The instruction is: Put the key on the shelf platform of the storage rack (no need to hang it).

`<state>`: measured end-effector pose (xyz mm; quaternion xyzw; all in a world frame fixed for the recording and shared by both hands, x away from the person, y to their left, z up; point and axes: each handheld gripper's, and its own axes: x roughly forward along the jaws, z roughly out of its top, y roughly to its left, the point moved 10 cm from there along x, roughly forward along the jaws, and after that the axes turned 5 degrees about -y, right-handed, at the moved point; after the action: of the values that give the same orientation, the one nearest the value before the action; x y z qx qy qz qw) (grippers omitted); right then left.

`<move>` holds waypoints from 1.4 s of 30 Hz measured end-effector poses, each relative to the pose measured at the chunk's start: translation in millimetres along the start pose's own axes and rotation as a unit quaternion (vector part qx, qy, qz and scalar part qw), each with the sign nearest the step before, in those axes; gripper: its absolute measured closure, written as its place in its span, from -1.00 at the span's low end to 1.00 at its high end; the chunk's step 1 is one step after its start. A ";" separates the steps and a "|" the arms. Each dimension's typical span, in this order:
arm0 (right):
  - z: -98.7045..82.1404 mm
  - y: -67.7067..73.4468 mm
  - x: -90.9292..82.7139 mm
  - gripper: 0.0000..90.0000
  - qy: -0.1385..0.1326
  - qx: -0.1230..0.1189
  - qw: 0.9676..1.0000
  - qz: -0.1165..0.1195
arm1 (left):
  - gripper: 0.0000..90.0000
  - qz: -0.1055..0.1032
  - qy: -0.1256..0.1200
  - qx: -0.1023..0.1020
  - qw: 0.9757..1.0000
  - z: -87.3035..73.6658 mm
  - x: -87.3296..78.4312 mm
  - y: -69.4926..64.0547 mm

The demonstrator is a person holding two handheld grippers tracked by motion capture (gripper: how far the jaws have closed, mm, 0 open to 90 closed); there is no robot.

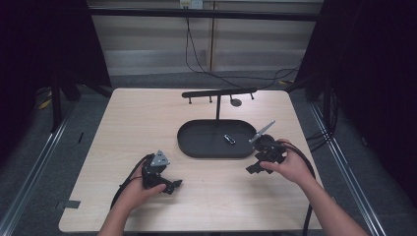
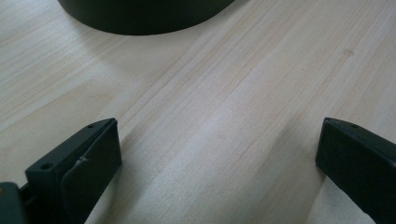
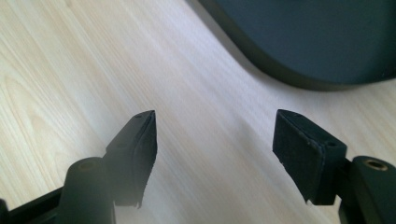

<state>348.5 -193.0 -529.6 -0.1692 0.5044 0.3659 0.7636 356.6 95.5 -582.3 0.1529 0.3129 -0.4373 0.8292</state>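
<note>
- On pale wood-grain table (image 1: 123,147), your left gripper (image 1: 169,186) rests low, jaws wide, empty.
- Right gripper (image 1: 253,167) likewise spread, empty, beside smooth black oval tray (image 1: 196,145).

small object (image 1: 229,139) in tray (image 1: 196,147) unidentifiable, tray cropped

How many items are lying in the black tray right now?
1. A small dark and silver object lies in the oval tray, right of the stand's post. Nothing else shows in it from the high view.
</note>
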 end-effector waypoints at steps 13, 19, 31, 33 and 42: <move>-20.8 0.8 0.1 -0.32 0.002 0.001 1.000 0.002 | -1.00 0.000 0.000 0.000 1.000 0.0 0.0 0.0; -27.6 -1.7 -1.4 -0.32 -0.001 0.006 1.000 -0.002 | -1.00 0.000 0.000 0.000 1.000 -0.1 0.0 -0.1; -39.5 -8.1 -3.5 -0.32 -0.003 0.018 1.000 -0.007 | -1.00 0.000 0.000 0.000 1.000 -0.1 -0.1 0.0; -41.0 -8.9 -3.4 -0.32 -0.004 0.018 1.000 -0.008 | -1.00 0.000 0.000 0.000 1.000 0.0 0.0 0.0; -48.6 -9.8 -1.8 -0.32 -0.004 0.021 1.000 -0.009 | -1.00 0.000 0.000 0.000 1.000 0.0 0.0 -0.1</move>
<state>323.8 -230.8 -550.2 -0.1556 0.5074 0.3491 0.7723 356.5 95.5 -582.4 0.1526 0.3129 -0.4372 0.8293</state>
